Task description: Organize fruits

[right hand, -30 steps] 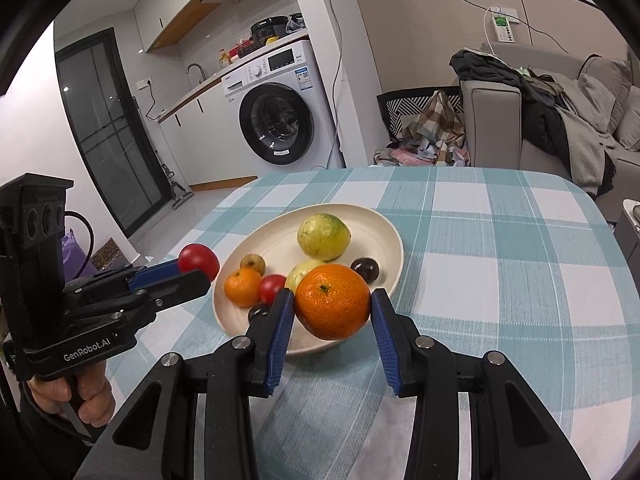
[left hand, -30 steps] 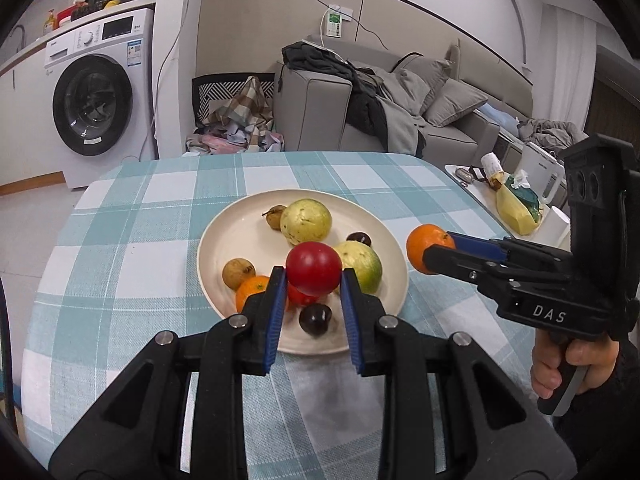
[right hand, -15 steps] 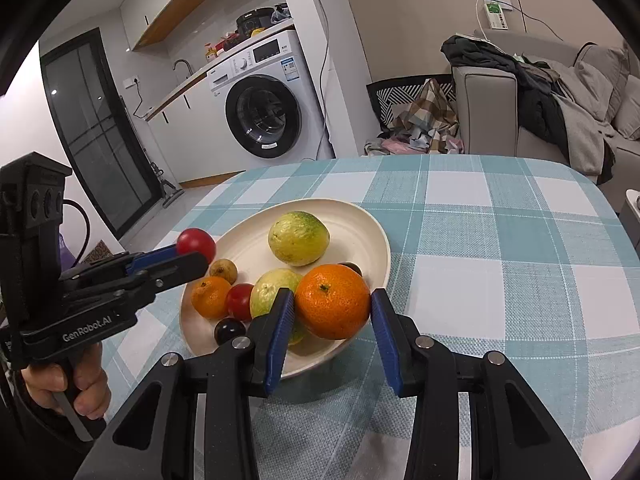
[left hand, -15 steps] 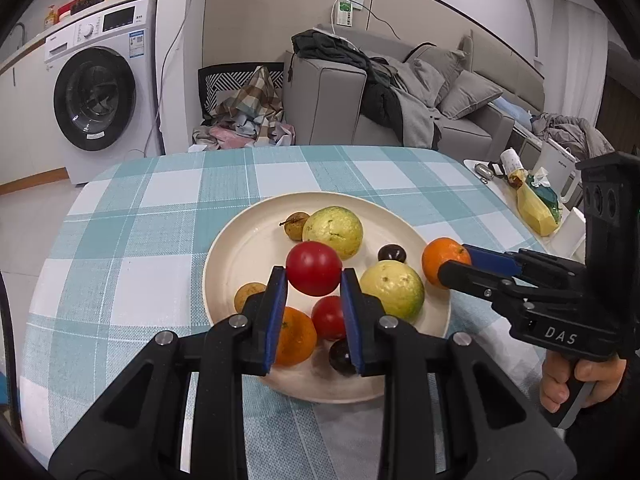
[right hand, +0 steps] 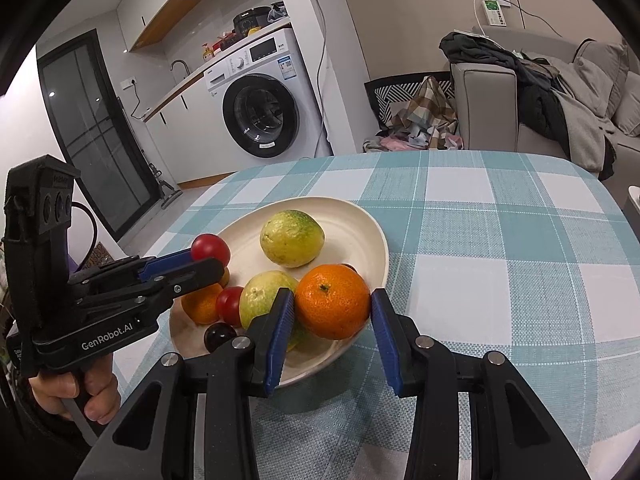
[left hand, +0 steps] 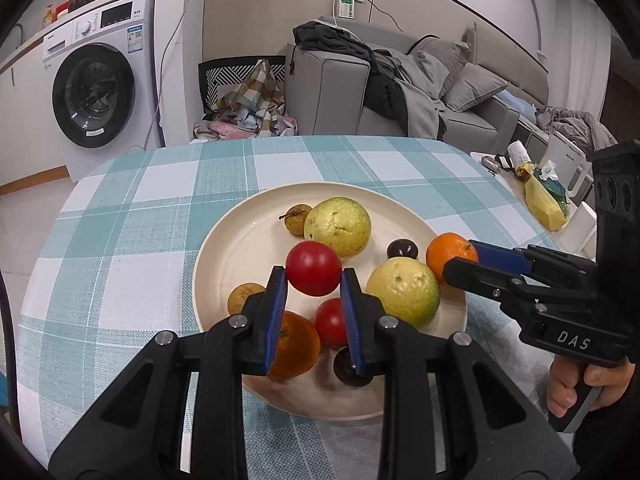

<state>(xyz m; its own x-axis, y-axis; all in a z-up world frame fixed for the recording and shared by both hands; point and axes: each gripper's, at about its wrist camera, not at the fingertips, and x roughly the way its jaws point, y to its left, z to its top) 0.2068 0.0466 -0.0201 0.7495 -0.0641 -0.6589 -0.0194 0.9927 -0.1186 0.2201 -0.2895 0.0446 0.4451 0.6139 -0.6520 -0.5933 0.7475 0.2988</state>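
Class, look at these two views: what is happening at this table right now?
A person is sorting fruit with two handheld grippers. The left gripper is clamped on a red tomato above the cream plate. The right gripper holds an orange at the plate's right edge. Two green guavas, another orange, another tomato and several small fruits already lie on the plate, on a checked tablecloth.

you've got a red tomato (left hand: 314, 267) between the blue pads (left hand: 277, 312) of your black left gripper (left hand: 314, 292), an orange tangerine (right hand: 332, 301) between the right gripper's (right hand: 332, 320) blue pads. the plate (left hand: 240, 248) is cream, the tablecloth (left hand: 132, 216) teal-and-white checked, the guavas (left hand: 338, 226) yellow-green.
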